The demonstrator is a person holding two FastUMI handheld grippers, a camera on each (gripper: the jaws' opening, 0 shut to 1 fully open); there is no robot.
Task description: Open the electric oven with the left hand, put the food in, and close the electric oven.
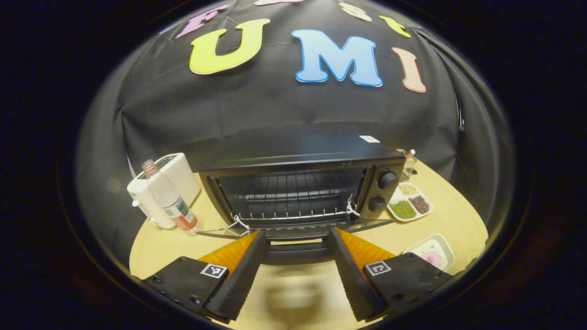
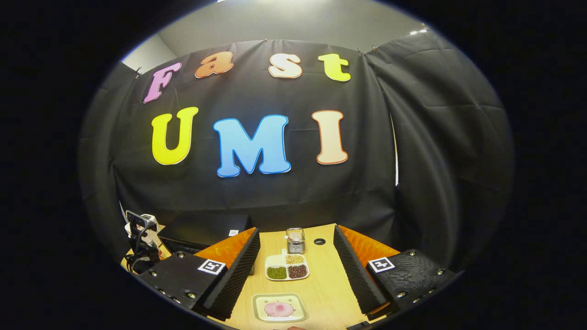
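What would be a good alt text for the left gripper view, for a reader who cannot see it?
A black electric oven stands on a wooden table with its door folded down, and the open left gripper sits just in front of the door handle. A bottle and white appliance stand left of it; a divided bean dish and a plate of pink food lie right.

The oven (image 1: 298,183) mouth gapes unobstructed; a bottle (image 1: 167,199) and partitioned dish (image 1: 409,202) flank it.
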